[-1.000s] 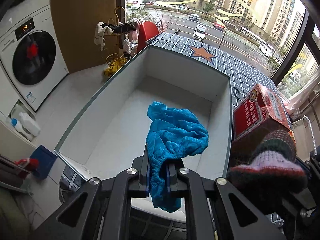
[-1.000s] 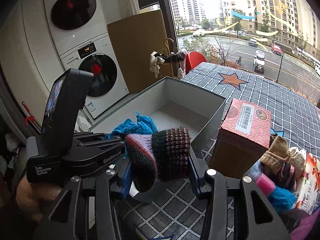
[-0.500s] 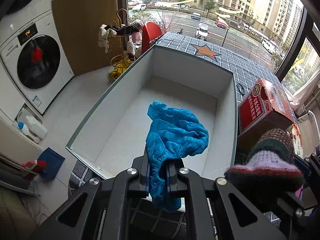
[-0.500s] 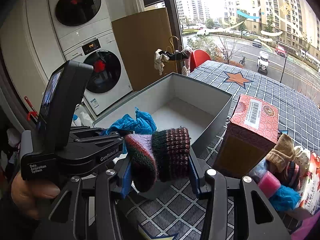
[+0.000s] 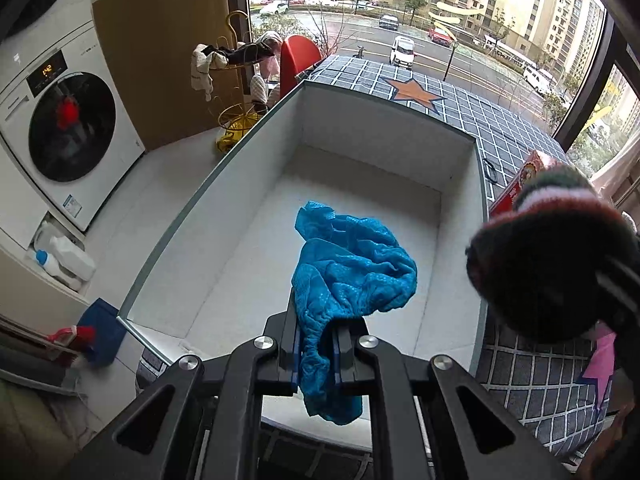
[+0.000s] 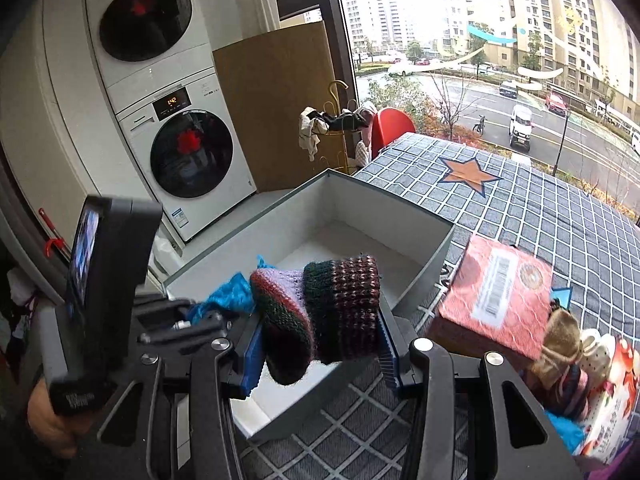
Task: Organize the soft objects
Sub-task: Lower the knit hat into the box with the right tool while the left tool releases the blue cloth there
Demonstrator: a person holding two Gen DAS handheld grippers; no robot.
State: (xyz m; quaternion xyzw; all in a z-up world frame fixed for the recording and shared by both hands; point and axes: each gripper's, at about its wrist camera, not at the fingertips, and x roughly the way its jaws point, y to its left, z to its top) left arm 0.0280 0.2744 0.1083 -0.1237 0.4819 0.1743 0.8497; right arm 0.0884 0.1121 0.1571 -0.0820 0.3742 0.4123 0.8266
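Jaws of left gripper clamp blue cloth over grey box; right gripper grips striped knit sock near its corner. Box looks bare inside, nothing dropped yet; pile of soft items waits on counter at right.

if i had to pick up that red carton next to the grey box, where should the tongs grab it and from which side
Grip the red carton across its two long side walls, coming down from above. Its broad barcode face points up and it is tilted, resting partly on the soft pile at its right. The grey box crowds its left side, so a sideways approach looks cramped. Both tongs are full now.
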